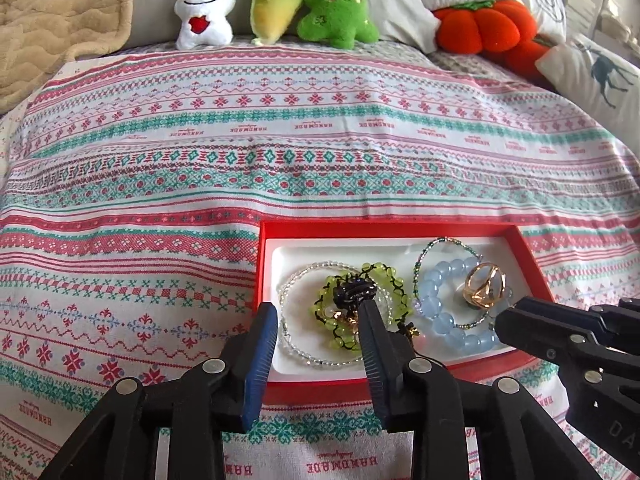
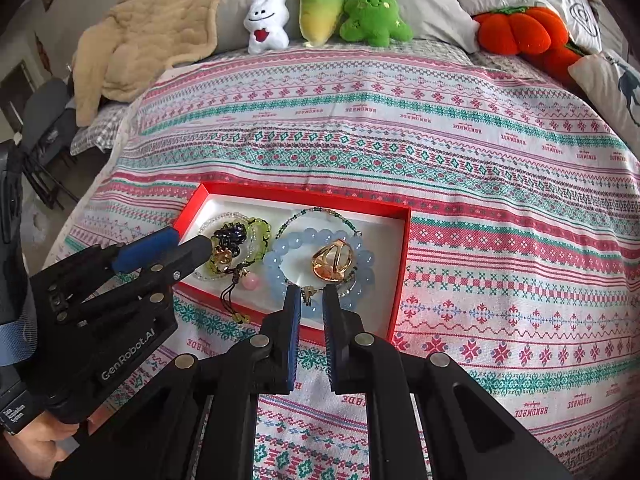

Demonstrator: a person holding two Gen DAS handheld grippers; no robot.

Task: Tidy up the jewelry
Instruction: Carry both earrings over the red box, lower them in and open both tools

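A red box (image 1: 536, 256) (image 2: 402, 248) with a white liner lies on the patterned bedspread and holds the jewelry. In it are a pale blue bead bracelet (image 1: 434, 294) (image 2: 280, 248), a gold ring piece (image 1: 486, 286) (image 2: 332, 264), a green bead bracelet (image 1: 384, 276) (image 2: 262, 228), a clear bead strand (image 1: 292, 284) and a dark charm (image 1: 354, 292) (image 2: 230, 236). My left gripper (image 1: 318, 312) (image 2: 188, 246) is open over the box's left half. My right gripper (image 2: 312, 294) (image 1: 504, 320) is open with a narrow gap over the blue bracelet's near edge.
Plush toys line the back: a white bunny (image 1: 204, 10), a yellow-green radish (image 1: 276, 0), a green tree (image 1: 338, 8) and an orange pumpkin (image 1: 480, 26). A beige blanket (image 2: 152, 32) lies at the back left. A pillow (image 2: 608, 80) lies at the right. The bed's edge drops off left (image 2: 80, 184).
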